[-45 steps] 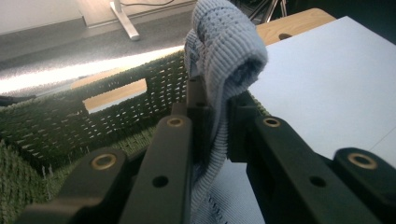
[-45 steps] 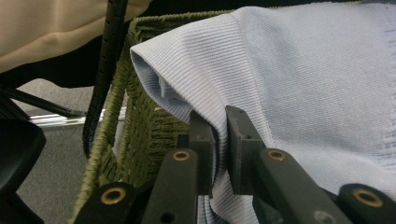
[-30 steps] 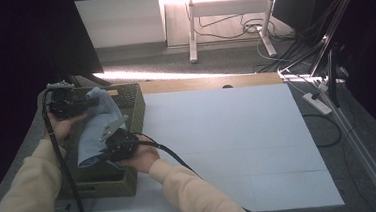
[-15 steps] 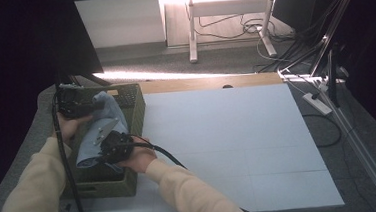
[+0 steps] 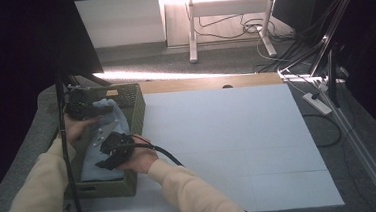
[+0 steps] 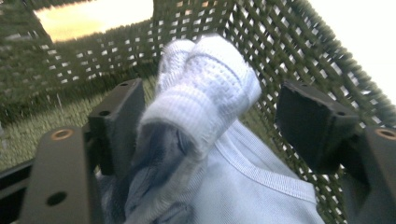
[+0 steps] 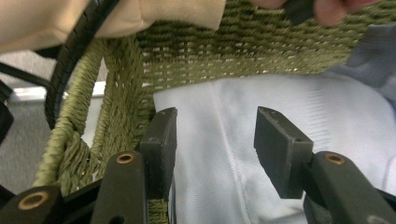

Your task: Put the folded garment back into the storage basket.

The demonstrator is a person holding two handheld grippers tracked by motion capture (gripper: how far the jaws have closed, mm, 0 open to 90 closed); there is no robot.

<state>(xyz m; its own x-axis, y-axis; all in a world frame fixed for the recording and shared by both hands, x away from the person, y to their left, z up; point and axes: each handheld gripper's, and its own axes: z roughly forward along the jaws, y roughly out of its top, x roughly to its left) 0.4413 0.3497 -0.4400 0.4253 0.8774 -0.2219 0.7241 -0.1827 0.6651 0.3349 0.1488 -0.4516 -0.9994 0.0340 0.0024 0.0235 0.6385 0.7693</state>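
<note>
High view, white table (image 5: pixel 238 142), grey carpet (image 5: pixel 173 67), perhaps dim, both claws just opened over cloth (image 5: pixel 109 136).

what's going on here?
A person with a gripper in each hand is putting a light blue garment into a green woven basket at the left of the white table. The left gripper has just opened its jaws; a rolled fold of the cloth sits between them, touching one jaw but not clamped. The right gripper has also just opened, its jaws apart over the flat cloth by the basket wall. The garment looks released, lying in the basket.
</note>
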